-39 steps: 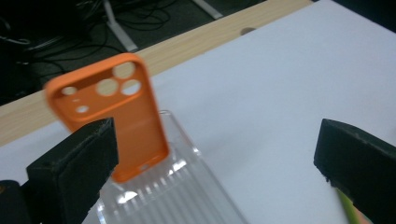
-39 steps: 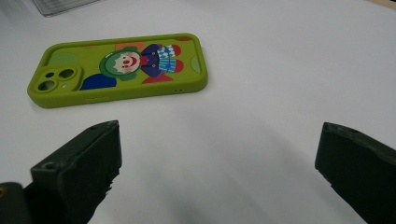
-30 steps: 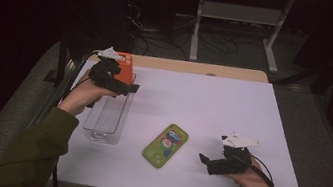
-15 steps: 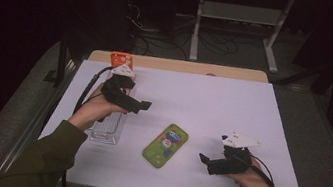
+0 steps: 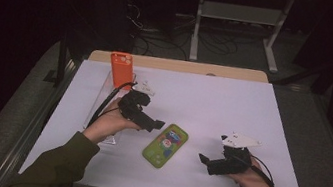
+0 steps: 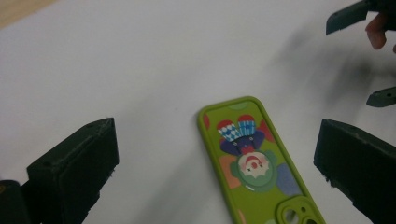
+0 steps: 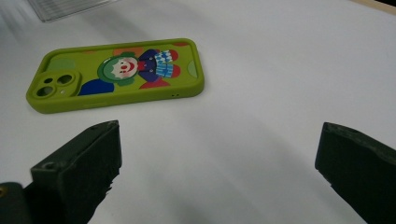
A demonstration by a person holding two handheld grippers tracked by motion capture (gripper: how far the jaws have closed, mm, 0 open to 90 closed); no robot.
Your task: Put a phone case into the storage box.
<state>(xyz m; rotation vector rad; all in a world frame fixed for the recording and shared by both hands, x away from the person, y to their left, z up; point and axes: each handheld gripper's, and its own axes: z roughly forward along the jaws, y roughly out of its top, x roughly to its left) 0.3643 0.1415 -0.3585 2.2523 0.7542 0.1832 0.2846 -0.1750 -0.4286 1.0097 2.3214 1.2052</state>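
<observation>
Both tongs, left (image 5: 158, 124) and right (image 5: 203, 159), gape released, flanking the green phone case (image 5: 165, 145).

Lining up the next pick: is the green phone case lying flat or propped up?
Flat. The green phone case lies on the table, printed back up, touching neither claw.
</observation>
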